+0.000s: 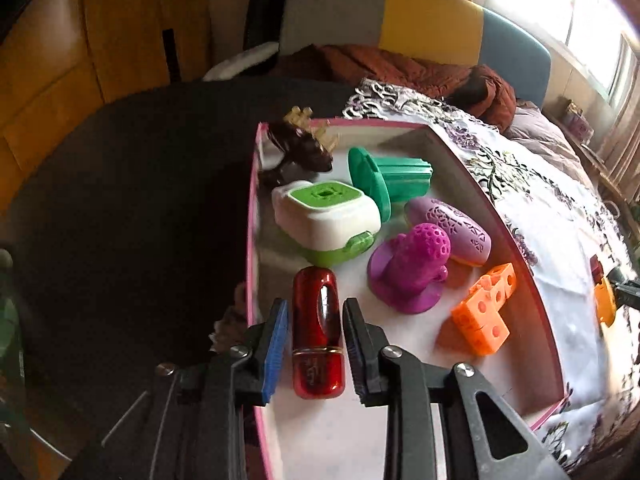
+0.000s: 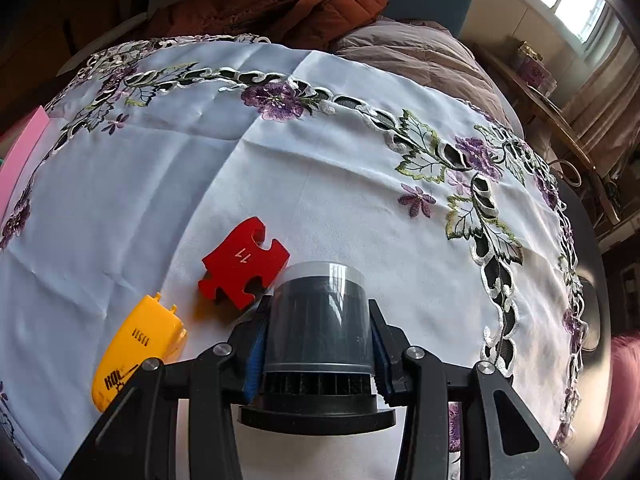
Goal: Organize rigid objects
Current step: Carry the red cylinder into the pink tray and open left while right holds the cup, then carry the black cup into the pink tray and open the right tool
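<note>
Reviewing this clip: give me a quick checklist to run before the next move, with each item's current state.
1. Left gripper fingers straddle the red tube: ok, gaps visible on both sides.
2. Red tube inside the pink box: ok.
3. Right gripper firm on the dark cylinder: ok.
4. Free spot in the box for the cylinder: ok, bare floor nearest the left gripper.
5. Red puzzle piece and yellow case still on the tablecloth: not ok.

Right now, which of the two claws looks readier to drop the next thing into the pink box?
Probably the right gripper: it is clamped on the dark cylinder, though over the tablecloth. The left gripper is already above the pink box, but its fingers only straddle the red capsule lying inside.
</note>
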Tool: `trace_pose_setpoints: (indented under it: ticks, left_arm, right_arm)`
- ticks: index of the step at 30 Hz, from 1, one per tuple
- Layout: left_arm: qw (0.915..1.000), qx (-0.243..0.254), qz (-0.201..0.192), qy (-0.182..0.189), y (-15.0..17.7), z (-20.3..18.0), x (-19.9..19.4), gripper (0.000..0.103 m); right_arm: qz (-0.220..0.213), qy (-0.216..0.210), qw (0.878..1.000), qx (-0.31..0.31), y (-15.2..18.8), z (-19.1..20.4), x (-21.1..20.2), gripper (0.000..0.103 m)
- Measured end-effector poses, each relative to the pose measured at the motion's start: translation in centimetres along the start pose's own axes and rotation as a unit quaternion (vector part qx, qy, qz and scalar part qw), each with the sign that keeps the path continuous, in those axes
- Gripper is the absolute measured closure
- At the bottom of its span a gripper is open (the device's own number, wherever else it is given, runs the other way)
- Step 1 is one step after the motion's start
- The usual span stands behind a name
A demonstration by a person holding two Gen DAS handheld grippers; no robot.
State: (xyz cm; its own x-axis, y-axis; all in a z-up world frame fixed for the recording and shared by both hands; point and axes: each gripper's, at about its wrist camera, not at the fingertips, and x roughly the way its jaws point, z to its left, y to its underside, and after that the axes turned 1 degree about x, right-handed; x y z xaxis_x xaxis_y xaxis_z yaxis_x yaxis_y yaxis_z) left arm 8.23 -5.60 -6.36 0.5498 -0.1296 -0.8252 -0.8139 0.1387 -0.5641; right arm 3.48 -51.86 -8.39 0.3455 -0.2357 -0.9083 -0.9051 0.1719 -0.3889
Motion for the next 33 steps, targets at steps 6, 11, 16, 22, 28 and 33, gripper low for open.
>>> trace_pose_setpoints:
  ticks: [6,11,16,22,28,33]
  left_arm:
    - [0.9997,0.000,-0.024,-0.007,0.5,0.6,-2.3,0.073]
    - [0.9990,-0.009,-0.044,-0.006,0.4,1.0,-4.2,0.073]
    - [0.9983,-0.014,-0.057,-0.003,0.3,1.2,-5.8,0.073]
    - [0.9977,-0.022,-0.063,0.001,0.3,1.6,-6.6,0.073]
    - [0.9975,-0.028,-0.063,0.013,0.7,1.9,-6.8,0.072]
    - [0.9976,-0.027,-0.058,0.025,1.1,1.9,-6.7,0.072]
  right_arm:
    - [-0.003,0.006,1.000,-0.007,0.0,0.3,-0.1,0.060]
    - [-0.004,0.011,1.000,-0.012,0.1,0.4,-0.1,0.060]
    - [-0.003,0.008,1.000,-0.005,0.1,0.2,-0.1,0.060]
    - [-0.001,0.005,1.000,0.001,0.1,0.1,0.0,0.060]
    - [0.001,0.010,1.000,0.004,0.1,0.2,0.1,0.060]
    - [0.008,0.033,0.999,0.015,-0.1,0.7,-0.1,0.060]
